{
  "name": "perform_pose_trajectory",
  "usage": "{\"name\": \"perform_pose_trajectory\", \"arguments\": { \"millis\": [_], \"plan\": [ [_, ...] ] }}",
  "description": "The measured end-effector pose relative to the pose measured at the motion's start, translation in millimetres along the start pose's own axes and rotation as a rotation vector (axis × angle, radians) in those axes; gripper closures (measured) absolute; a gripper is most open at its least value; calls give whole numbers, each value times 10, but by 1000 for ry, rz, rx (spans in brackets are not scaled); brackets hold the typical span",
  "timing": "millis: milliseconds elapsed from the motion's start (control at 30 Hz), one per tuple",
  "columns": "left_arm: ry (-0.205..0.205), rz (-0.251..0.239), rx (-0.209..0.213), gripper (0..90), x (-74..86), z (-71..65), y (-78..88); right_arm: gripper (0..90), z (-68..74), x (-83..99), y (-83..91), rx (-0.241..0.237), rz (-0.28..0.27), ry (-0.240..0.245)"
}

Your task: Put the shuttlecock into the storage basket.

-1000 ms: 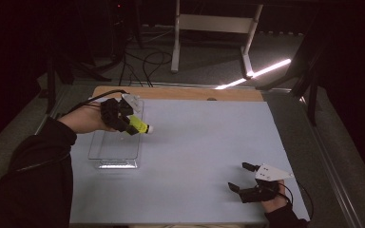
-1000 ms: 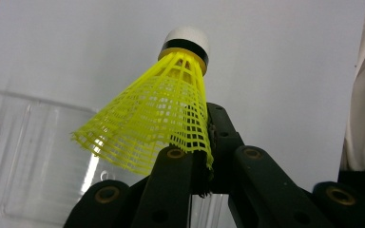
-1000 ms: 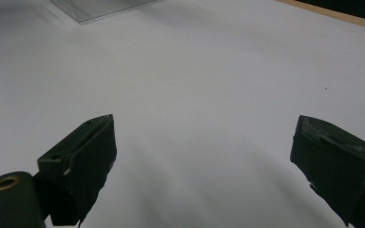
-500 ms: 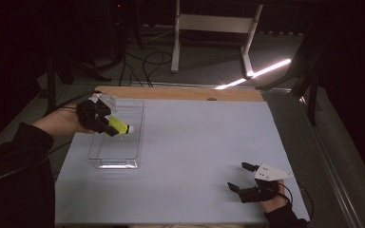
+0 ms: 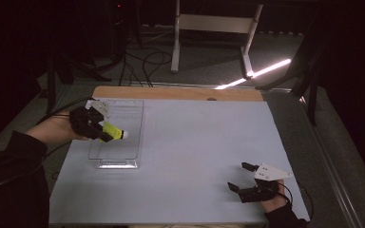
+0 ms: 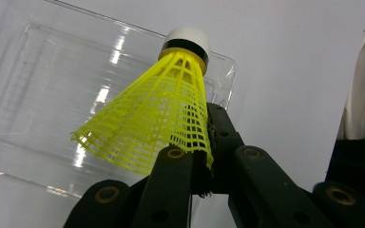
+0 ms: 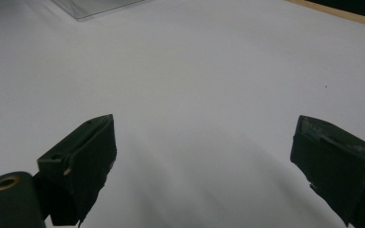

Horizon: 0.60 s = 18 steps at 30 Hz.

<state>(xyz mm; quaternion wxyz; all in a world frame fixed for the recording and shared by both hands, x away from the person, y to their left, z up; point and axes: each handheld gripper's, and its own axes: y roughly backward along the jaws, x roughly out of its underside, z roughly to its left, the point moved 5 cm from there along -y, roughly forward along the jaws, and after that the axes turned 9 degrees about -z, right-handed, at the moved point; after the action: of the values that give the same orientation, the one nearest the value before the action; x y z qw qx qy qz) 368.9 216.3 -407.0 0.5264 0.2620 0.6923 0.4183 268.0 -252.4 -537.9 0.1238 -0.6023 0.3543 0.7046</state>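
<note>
A yellow mesh shuttlecock (image 5: 115, 132) with a white cork tip hangs over the left part of a clear plastic tray (image 5: 123, 113). My left gripper (image 5: 105, 136) comes in from the left and is shut on its skirt. In the left gripper view the black jaws (image 6: 202, 161) pinch the rim of the shuttlecock (image 6: 171, 109), cork pointing away, with the tray (image 6: 38, 85) beneath. My right gripper (image 5: 236, 175) rests near the table's front right corner, open. In the right gripper view its jaws (image 7: 204, 156) stand wide apart with bare table between them.
The table has a pale blue top (image 5: 204, 137) and a wooden strip (image 5: 176, 93) along its far edge. Behind it on the dark floor stand white stand legs (image 5: 211, 23) and cables (image 5: 147, 59). A corner of the tray (image 7: 95, 7) lies far ahead of the right gripper.
My left hand has carried the shuttlecock leftward, from the tray's right side to its left part, and slightly lower. The right gripper has stayed put.
</note>
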Motion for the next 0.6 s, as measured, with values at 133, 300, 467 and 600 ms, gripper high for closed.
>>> {"name": "perform_pose_trajectory", "arguments": {
  "millis": [133,300,467,600],
  "plan": [
    [-6,9,5,893,35,-13,-94,82,0,1,0,0,1,-1],
    [1,15,24,893,79,-27,-220,82,-3,0,3,1,-2,-1],
    [10,17,38,892,129,-6,-312,83,0,0,3,-1,0,0],
    [15,17,38,892,158,16,-360,82,0,3,0,-2,2,-1]
  ]
}}
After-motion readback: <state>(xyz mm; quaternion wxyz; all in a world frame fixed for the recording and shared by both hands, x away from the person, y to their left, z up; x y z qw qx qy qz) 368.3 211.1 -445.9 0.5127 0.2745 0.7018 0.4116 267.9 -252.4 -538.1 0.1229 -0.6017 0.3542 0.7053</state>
